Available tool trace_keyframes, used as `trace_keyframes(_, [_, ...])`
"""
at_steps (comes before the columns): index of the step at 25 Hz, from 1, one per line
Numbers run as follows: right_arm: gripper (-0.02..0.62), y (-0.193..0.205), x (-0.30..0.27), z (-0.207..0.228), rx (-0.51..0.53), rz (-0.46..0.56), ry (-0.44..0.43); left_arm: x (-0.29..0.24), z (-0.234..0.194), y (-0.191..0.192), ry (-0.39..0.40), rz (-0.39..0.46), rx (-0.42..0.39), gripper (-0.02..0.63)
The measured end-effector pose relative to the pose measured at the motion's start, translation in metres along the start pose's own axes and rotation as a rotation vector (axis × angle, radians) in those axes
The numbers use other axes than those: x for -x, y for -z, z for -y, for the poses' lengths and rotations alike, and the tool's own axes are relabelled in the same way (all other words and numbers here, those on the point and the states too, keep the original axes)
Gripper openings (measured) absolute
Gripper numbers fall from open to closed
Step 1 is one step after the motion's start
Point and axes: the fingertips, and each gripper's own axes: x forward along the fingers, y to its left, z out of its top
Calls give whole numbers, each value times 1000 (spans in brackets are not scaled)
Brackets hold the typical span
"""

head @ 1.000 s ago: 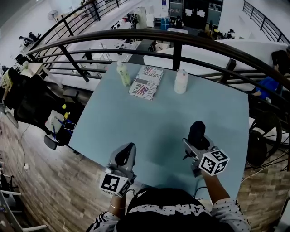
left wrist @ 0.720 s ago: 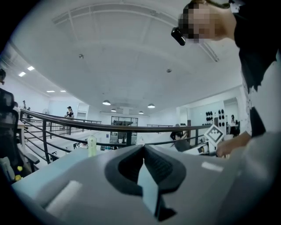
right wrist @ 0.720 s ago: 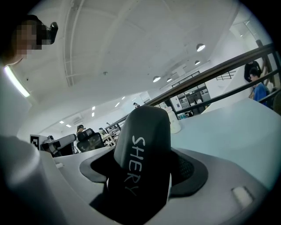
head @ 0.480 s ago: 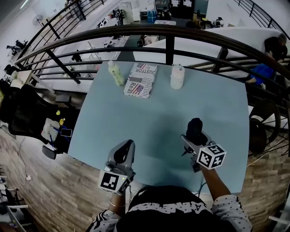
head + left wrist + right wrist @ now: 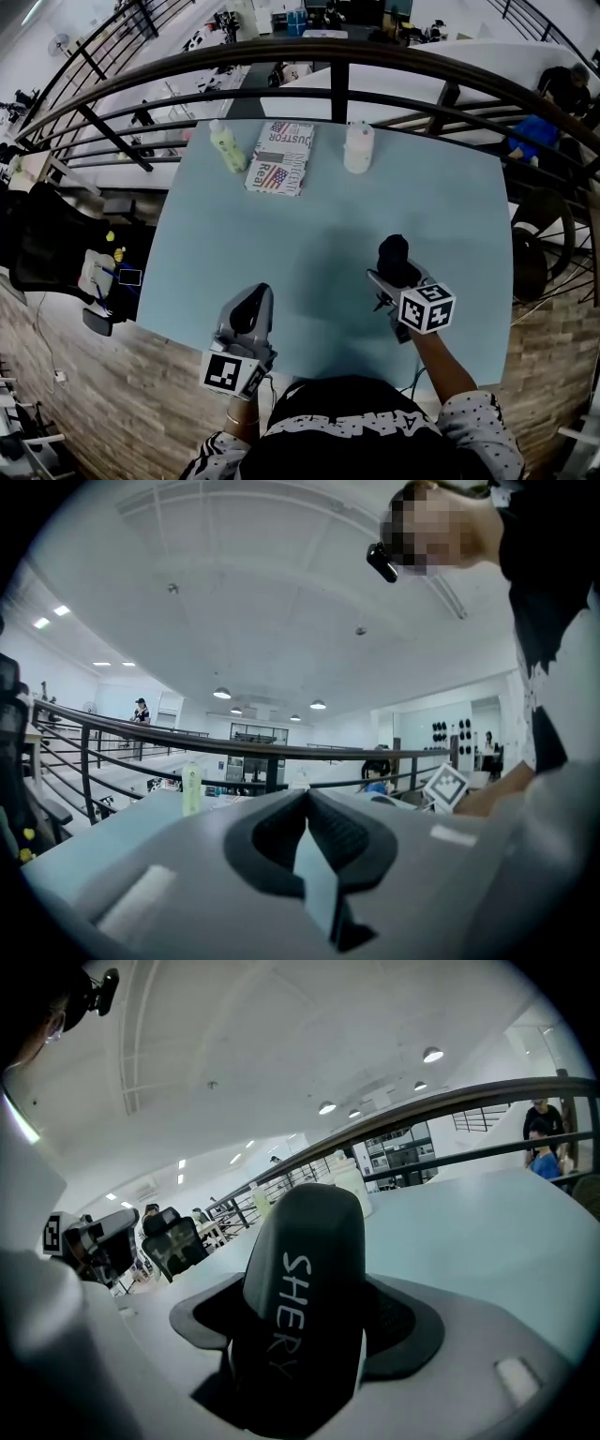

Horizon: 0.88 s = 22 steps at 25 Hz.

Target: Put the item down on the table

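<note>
Grips the black case (image 5: pixel 305 1269) upright in the right claw (image 5: pixel 388 278) over the desk's (image 5: pixel 309 234) near right, left claw (image 5: pixel 248 315) shut, empty.

White capitals "SHERY" run up the side of the black item (image 5: pixel 305 1307) clamped between the jaws of the right tool (image 5: pixel 302 1335). Well ahead of both tools, near the far edge of the surface (image 5: pixel 328 234), lies a flat pack (image 5: pixel 279 157). On it I read "DUSTOR" and, in larger letters, "Real" beside a stars-and-stripes print. Its smaller print is too fine for me. The right tool's marker cube (image 5: pixel 427 307) and the left tool (image 5: pixel 253 298) both carry black-and-white square code markers, without letters.
</note>
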Motion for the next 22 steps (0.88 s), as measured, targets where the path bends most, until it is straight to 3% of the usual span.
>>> trace_keyframes(22, [374, 51, -35, 24, 49, -220, 147, 11, -35, -9, -19, 31, 14, 0])
